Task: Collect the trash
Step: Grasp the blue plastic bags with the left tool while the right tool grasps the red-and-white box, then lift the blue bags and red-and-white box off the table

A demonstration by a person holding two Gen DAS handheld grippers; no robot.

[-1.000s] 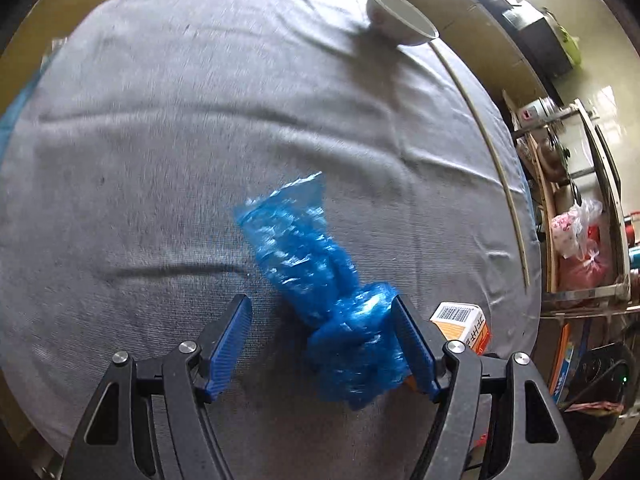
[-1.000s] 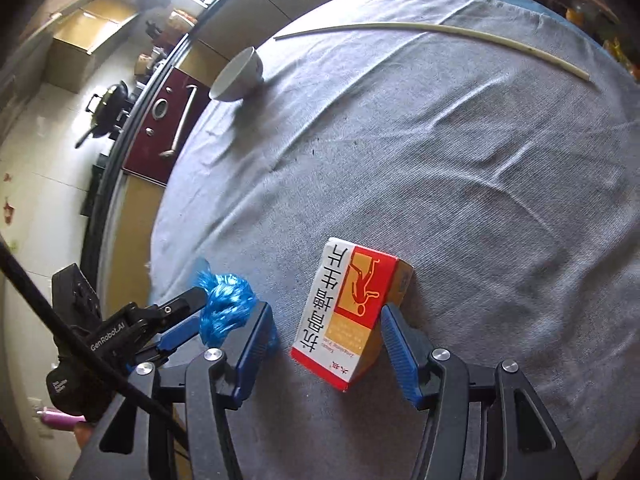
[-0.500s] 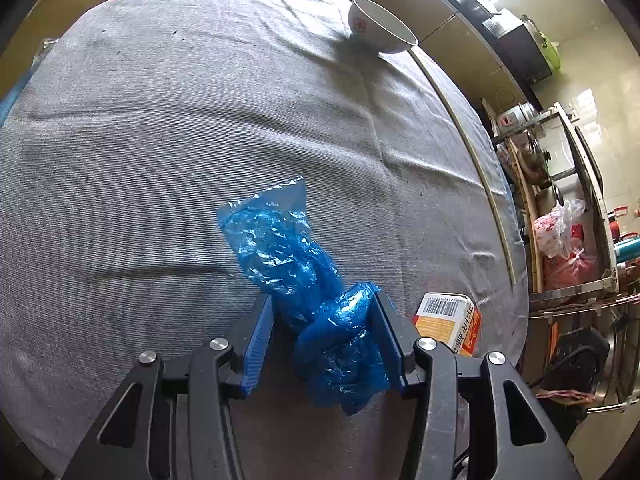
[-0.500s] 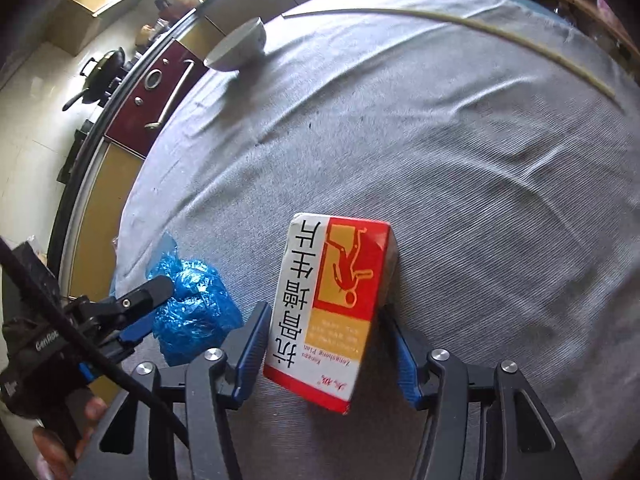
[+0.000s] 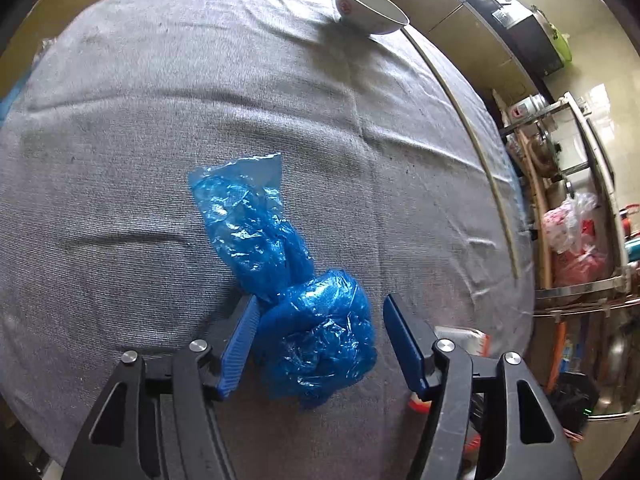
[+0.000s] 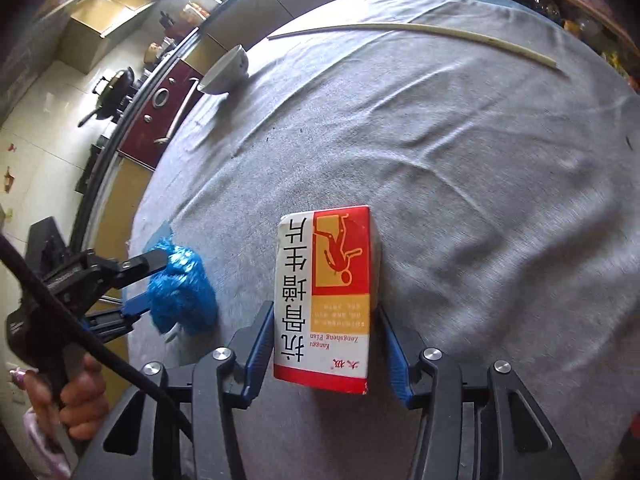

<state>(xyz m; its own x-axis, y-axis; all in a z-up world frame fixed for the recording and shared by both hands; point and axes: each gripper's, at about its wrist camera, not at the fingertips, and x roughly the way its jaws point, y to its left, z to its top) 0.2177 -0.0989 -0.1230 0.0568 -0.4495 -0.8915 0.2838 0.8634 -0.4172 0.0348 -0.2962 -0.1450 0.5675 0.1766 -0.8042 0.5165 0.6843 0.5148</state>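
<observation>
- The bag point(image 5: 308, 312), lower middle of the left view on the table point(image 5: 120, 120), looks light, soft and slippery; I'd pinch its knotted bulk.
- My left claw point(image 5: 318, 344) points steeply down, jaws opening, bag between, right pad clear.
- My right claw point(image 6: 326, 348) is closing around the stiff, light box point(image 6: 326, 296), lower middle.

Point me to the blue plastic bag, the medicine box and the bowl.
blue plastic bag point(image 5: 320, 336): left wrist view, on the wadded end.
medicine box point(image 6: 324, 300): right wrist view, middle of the printed face.
bowl point(image 5: 356, 6): left wrist view, outer wall.
</observation>
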